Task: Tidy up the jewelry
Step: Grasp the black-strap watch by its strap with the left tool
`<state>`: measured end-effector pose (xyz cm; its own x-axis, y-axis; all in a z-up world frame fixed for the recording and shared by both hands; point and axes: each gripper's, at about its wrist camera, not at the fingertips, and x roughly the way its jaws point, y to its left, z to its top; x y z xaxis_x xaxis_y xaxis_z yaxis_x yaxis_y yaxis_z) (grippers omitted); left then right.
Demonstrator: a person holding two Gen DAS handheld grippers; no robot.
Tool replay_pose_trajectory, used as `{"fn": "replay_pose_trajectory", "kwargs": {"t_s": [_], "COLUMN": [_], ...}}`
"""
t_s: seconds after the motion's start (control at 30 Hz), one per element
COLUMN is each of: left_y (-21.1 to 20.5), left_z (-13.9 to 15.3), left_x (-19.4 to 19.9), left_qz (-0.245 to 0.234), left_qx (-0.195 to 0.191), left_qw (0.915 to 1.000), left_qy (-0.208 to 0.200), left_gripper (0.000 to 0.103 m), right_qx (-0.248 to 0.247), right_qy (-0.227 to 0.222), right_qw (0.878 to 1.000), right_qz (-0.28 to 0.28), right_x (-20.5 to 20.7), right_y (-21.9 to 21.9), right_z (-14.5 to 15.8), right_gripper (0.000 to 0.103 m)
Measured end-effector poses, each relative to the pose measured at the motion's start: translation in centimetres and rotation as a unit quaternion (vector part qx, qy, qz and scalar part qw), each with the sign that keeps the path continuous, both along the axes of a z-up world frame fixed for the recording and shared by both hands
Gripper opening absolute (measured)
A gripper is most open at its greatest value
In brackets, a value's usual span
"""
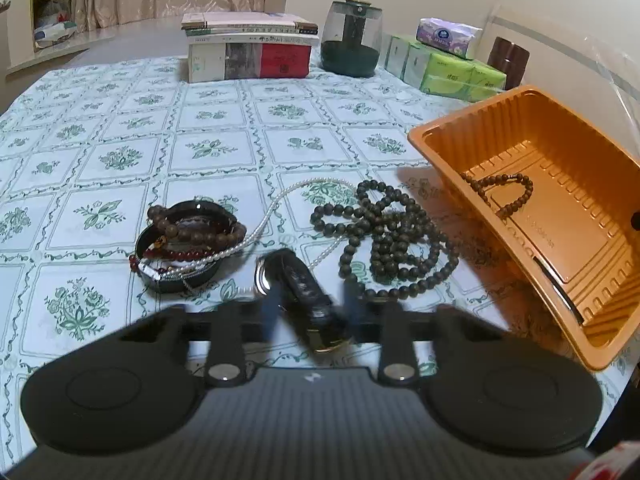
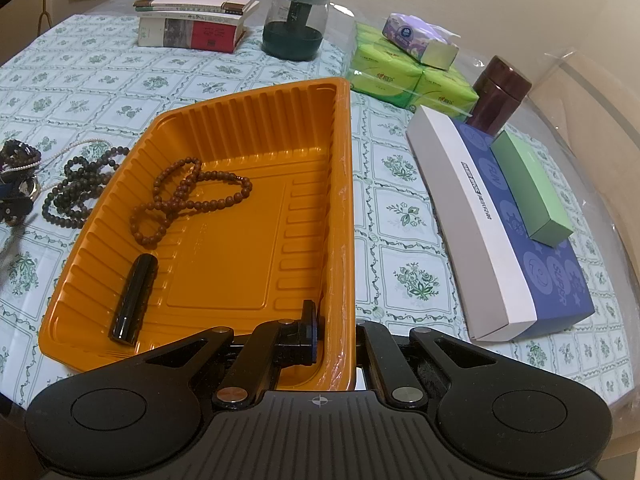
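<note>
Left hand-held gripper [image 1: 308,304]: jaws narrowed about a black-strapped watch [image 1: 298,284] lying on the counter [image 1: 120,120]; contact blurred, grip uncertain. Right hand-held gripper [image 2: 336,332]: clamped on the near right wall of the orange tray [image 2: 344,184], which sat tilted. In tray: brown bead string [image 2: 188,200], black cylinder [image 2: 134,300]. Left of tray: dark bead necklace [image 1: 384,240], pearl strand [image 1: 276,204], bracelets heaped on a black dish [image 1: 184,244].

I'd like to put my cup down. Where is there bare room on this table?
The tablecloth is bare between the books and the jewelry pile, and between the orange tray and the blue-and-white box. It is crowded along the back by the tissue packs.
</note>
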<state>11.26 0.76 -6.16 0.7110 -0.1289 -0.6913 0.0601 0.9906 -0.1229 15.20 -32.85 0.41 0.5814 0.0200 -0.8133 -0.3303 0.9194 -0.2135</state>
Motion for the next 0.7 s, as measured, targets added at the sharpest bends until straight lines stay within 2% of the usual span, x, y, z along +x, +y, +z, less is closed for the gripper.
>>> {"fn": "replay_pose_trajectory", "kwargs": {"t_s": [0.07, 0.7], "left_y": [0.2, -0.8], "left_z": [0.1, 3.8], "left_x": [-0.2, -0.8], "left_qz": [0.001, -0.032], "left_qx": [0.004, 0.011], "left_qw": [1.0, 0.9993], "left_qy": [0.003, -0.019], "left_gripper": [0.015, 0.014], "right_qx": [0.0, 0.0], "right_qy": [0.0, -0.002], "right_qw": [1.0, 1.0], "right_qz": [0.0, 0.002], "right_x": [0.0, 0.0], "right_y": [0.0, 0.0], "right_z": [0.0, 0.0], "right_gripper": [0.004, 0.004]}}
